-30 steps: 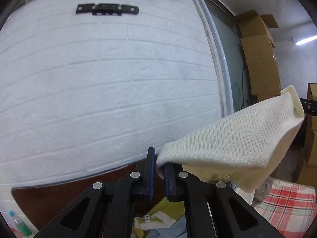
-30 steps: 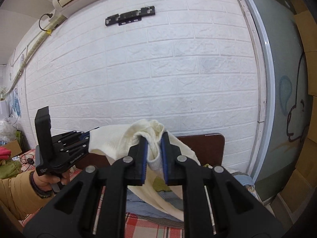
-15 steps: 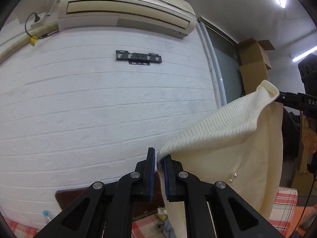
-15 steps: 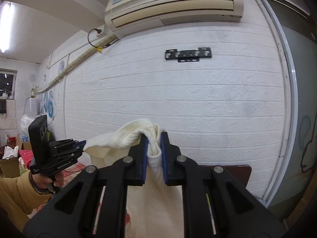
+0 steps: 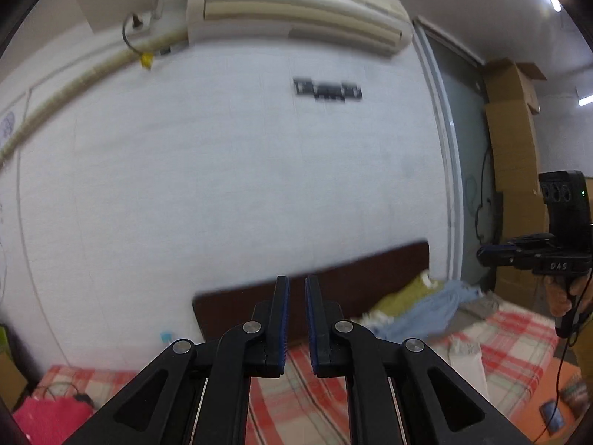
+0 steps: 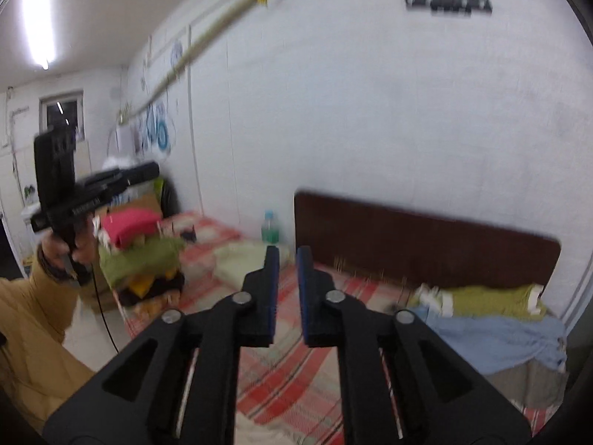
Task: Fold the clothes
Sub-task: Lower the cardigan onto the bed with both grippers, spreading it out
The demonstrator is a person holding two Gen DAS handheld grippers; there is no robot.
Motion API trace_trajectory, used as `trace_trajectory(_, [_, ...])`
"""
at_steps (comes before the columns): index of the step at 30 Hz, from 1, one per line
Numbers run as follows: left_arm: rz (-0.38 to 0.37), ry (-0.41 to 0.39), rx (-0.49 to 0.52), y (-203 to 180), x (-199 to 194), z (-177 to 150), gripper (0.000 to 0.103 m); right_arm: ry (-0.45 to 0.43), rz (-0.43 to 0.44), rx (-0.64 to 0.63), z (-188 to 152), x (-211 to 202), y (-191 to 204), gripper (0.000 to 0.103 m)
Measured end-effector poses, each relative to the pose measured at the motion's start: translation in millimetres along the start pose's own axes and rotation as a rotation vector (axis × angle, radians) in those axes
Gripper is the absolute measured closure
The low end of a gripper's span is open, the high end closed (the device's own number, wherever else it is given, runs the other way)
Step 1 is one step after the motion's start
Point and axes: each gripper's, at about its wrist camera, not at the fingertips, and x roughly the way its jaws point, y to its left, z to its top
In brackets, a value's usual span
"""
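My left gripper (image 5: 297,282) is held up over the bed, open by a narrow gap with nothing between the blue pads. My right gripper (image 6: 288,252) is the same: a small gap and nothing in it. Each shows in the other's view, the right gripper (image 5: 485,252) at the far right and the left gripper (image 6: 148,170) at the far left, held by a hand in a tan sleeve. The cream knit sweater is in neither gripper. A pale patch of cloth (image 6: 255,432) shows under the right gripper; I cannot tell what it is. A green garment (image 6: 493,298) and a blue garment (image 6: 500,333) lie crumpled by the headboard.
The bed has a red plaid sheet (image 6: 289,378) and a dark wooden headboard (image 6: 407,244) against a white brick wall. A stack of red and green clothes (image 6: 137,252) stands left of the bed. A bottle (image 6: 270,228) is by the headboard. Cardboard boxes (image 5: 515,129) are stacked at the right.
The cream sweater that both grippers held stretched up in the air is gone from both. Both views have swung down towards the bed and are blurred by motion.
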Motion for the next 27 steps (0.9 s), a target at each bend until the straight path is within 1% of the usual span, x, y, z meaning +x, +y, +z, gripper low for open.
trace_trajectory(1, [-0.004, 0.076, 0.004, -1.5, 17.2, -23.5, 0.087, 0.084, 0.009, 0.008, -21.4, 23.0, -0.4, 0.041])
trace_trajectory(2, [-0.009, 0.148, 0.005, -2.9, 32.2, -47.6, 0.075, 0.167, 0.018, 0.015, -42.8, 45.9, -0.9, 0.034])
trace_trajectory(4, [-0.056, 0.27, -0.001, -6.2, 56.6, -98.3, 0.063, 0.335, 0.036, 0.03, -85.6, 91.9, -1.7, 0.032])
trace_trajectory(5, [-0.087, 0.327, -0.006, -9.2, 65.1, -124.9, 0.062, 0.412, 0.045, 0.038, -106.5, 112.4, -2.4, 0.032])
trace_trajectory(6, [-0.119, 0.382, -0.01, -13.1, 71.7, -152.0, 0.059, 0.451, 0.052, 0.05, -124.0, 119.1, -4.6, 0.032])
trace_trajectory(7, [-0.153, 0.428, -0.015, -16.1, 76.7, -175.1, 0.052, 0.491, 0.059, 0.062, -141.6, 125.7, -6.7, 0.031])
trace_trajectory(9, [-0.228, 0.51, -0.025, -21.7, 82.9, -215.7, 0.045, 0.579, 0.062, 0.088, -175.3, 135.1, -12.2, 0.03])
trace_trajectory(10, [-0.246, 0.541, -0.023, -24.4, 83.8, -232.4, 0.042, 0.626, 0.06, 0.102, -191.7, 138.3, -15.5, 0.03])
trace_trajectory(11, [-0.249, 0.565, -0.017, -26.5, 84.4, -246.0, 0.042, 0.669, 0.058, 0.116, -207.2, 141.0, -18.8, 0.03])
trace_trajectory(13, [-0.279, 0.595, -0.015, -28.7, 83.1, -264.3, 0.04, 0.712, 0.065, 0.147, -228.1, 142.1, -26.5, 0.03])
trace_trajectory(15, [-0.293, 0.603, -0.021, -25.2, 80.2, -270.9, 0.035, 0.738, 0.088, 0.176, -243.3, 143.8, -30.9, 0.03])
trace_trajectory(16, [-0.318, 0.604, -0.034, -23.5, 78.9, -273.6, 0.033, 0.744, 0.103, 0.189, -248.3, 144.8, -31.5, 0.03])
trace_trajectory(18, [-0.357, 0.606, -0.046, -21.7, 76.4, -278.2, 0.031, 0.745, 0.108, 0.187, -254.0, 145.6, -28.1, 0.03])
trace_trajectory(19, [-0.367, 0.61, -0.042, -22.1, 75.8, -280.1, 0.027, 0.734, 0.111, 0.187, -255.8, 144.9, -26.8, 0.029])
trace_trajectory(21, [-0.384, 0.627, -0.031, -25.8, 75.7, -286.2, 0.026, 0.724, 0.111, 0.189, -255.9, 143.6, -27.0, 0.029])
trace_trajectory(23, [-0.396, 0.644, -0.022, -30.0, 76.3, -292.9, 0.026, 0.711, 0.101, 0.192, -255.4, 137.6, -26.1, 0.037])
trace_trajectory(25, [-0.394, 0.65, -0.028, -32.9, 77.0, -298.5, 0.026, 0.703, 0.067, 0.16, -252.0, 130.5, -23.7, 0.062])
trace_trajectory(26, [-0.392, 0.649, -0.035, -33.4, 76.9, -300.1, 0.026, 0.693, 0.057, 0.155, -249.5, 126.4, -23.0, 0.068])
trace_trajectory(27, [-0.387, 0.645, -0.042, -33.7, 76.2, -300.9, 0.026, 0.679, 0.049, 0.143, -246.4, 123.5, -21.1, 0.078])
